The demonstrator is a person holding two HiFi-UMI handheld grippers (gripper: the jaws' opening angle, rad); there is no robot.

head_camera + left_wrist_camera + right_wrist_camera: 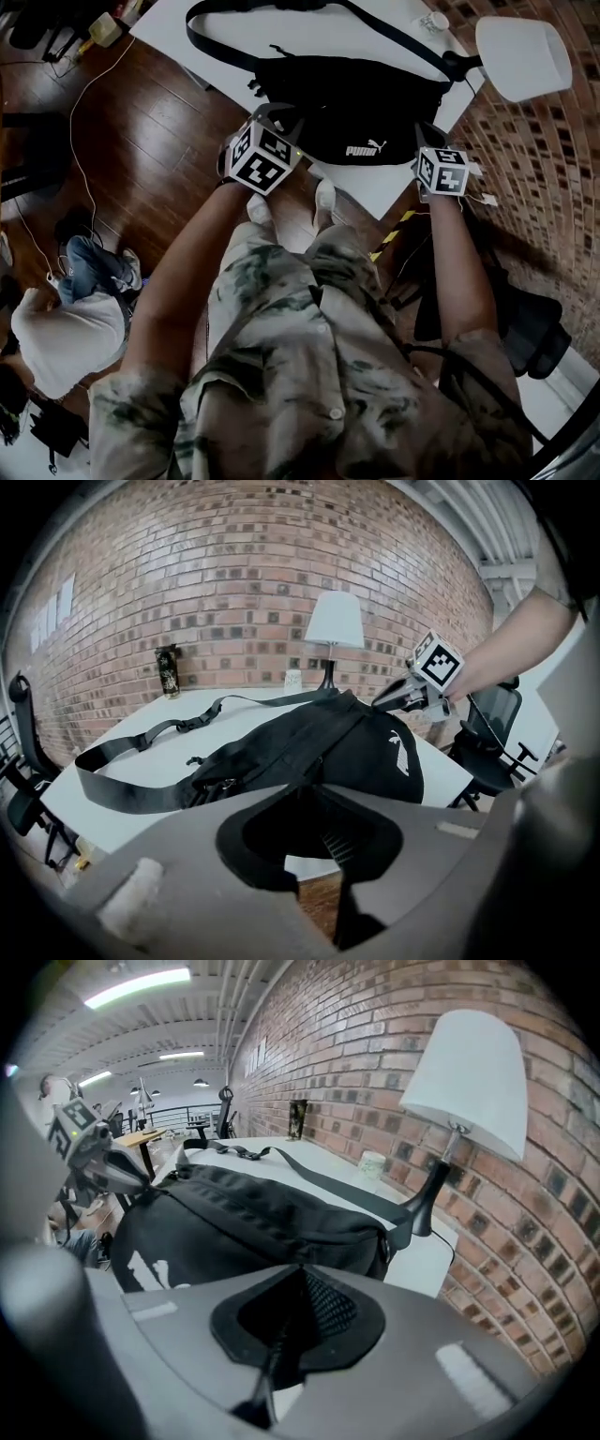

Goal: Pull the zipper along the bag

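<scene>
The big white counter (281, 37) holds everything. On it stands a white lamp (523, 56), up against the brick wall.

The black bag (347, 103) lies flat on the counter, just beside the lamp's foot. Its long strap (131, 789) loops out on the counter on the side away from the lamp.

The bag looks soft and floppy, and light too. A soft bag will bunch up and slide if you tug only one spot. So I think one end must be held tight while the zipper is pulled the other way. The strap's joint at an end looks like a good firm place to hold. The little zipper pull is the place to pinch, but it is too small and dark to find here. It is likely somewhere on the top ridge of the bag.

The left gripper (302, 787) is at the end of the bag far from the lamp. Its fingers are a little bit apart, with nothing between them.

The right gripper (305, 1267) is at the end of the bag near the lamp. Its fingers are pressed together, and nothing seems to be caught in them.
</scene>
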